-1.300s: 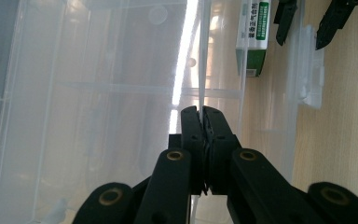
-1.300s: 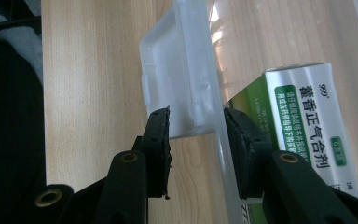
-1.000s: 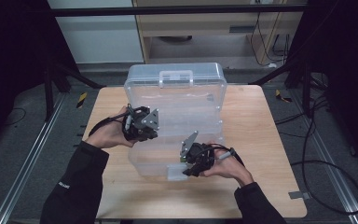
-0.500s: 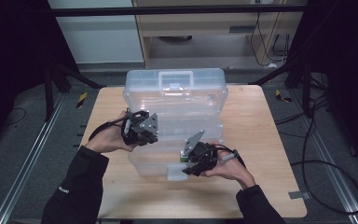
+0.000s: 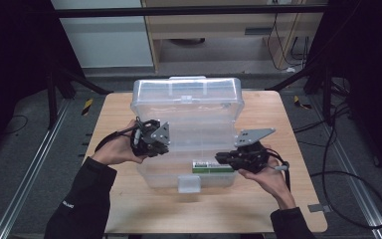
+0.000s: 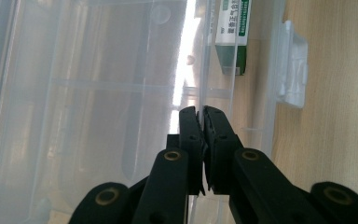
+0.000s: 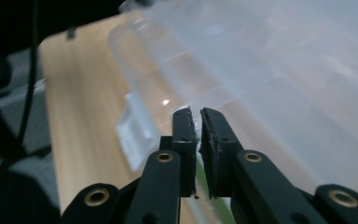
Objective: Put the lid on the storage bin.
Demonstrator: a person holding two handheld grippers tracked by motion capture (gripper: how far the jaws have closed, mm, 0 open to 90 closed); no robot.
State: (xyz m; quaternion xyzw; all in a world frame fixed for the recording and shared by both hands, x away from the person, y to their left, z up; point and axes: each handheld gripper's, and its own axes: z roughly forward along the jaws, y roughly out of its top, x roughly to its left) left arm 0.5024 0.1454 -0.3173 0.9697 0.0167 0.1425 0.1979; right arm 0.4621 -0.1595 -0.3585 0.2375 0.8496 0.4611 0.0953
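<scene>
Gripping the left rim of the clear storage box mid-counter, left tongs steady it. Right tongs, just clenched empty, hover near the green-and-white carton inside, near right.

On the table: a big plastic box, in the middle. Behind it, at the far side: its lid, standing up. At the near side, in front: the latch, sticking out onto the table. Inside the box, near the front wall, a bit right of the latch: a small carton, lying flat. At the box's left edge: the left gripper. At the box's right edge, beside the carton: the right gripper.
</scene>
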